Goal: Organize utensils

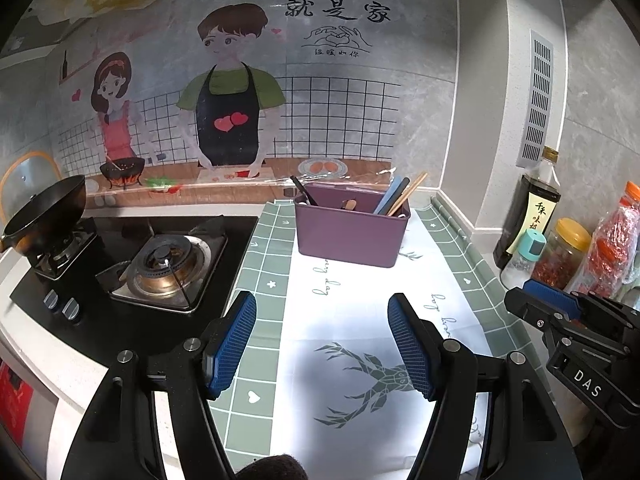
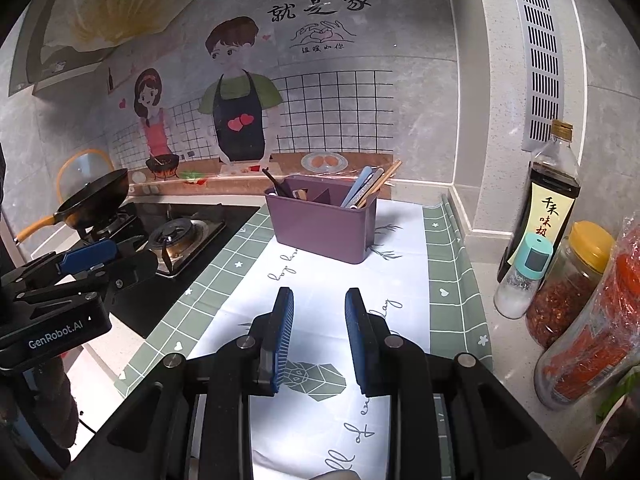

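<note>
Both empty: left gripper (image 1: pixel 322 344) spread wide, right gripper (image 2: pixel 319 340) parted, level toward purple utensil box (image 1: pixel 351 232).

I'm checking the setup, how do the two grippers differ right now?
The left gripper has its fingers spread wide; the right gripper has its fingers closer together, though still apart. The left hovers nearer the stove, the right nearer the condiment bottles. Both are empty, blue-padded, and face the purple bin.

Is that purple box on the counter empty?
No. The purple utensil box holds chopsticks and other utensils leaning at its right end, plus a dark-handled one on its left.
</note>
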Motion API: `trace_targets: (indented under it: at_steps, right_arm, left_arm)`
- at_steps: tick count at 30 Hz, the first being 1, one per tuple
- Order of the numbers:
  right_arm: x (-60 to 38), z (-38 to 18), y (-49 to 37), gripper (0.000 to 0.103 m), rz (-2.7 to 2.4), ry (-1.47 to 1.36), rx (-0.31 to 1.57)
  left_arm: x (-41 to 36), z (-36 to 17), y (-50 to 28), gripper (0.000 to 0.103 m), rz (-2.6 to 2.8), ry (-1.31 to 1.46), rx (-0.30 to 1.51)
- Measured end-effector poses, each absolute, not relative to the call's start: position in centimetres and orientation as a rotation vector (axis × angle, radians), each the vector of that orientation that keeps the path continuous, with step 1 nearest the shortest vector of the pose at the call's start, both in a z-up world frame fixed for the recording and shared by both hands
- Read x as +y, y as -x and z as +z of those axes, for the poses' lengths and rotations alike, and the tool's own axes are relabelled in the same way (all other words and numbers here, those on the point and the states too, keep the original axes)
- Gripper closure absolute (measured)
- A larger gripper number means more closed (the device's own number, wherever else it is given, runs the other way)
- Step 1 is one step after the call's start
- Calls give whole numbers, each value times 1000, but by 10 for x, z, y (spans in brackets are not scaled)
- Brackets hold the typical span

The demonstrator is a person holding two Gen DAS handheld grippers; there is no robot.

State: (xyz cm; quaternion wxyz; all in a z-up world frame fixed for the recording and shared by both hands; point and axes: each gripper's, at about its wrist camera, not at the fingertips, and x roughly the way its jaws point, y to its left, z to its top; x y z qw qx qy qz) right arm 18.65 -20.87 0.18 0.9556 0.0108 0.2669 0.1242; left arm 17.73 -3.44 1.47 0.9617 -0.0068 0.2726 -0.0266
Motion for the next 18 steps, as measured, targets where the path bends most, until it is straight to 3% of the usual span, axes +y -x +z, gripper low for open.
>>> trace_targets:
  at_steps: [12, 18]
  right_arm:
    - [-208, 1, -190, 78, 229, -13, 546]
    - [-207, 2, -191, 70, 224, -10, 534]
  left_arm:
    - [-31, 9, -184, 35, -54, 11, 579]
    - [-26, 4, -187, 35, -41, 16, 588]
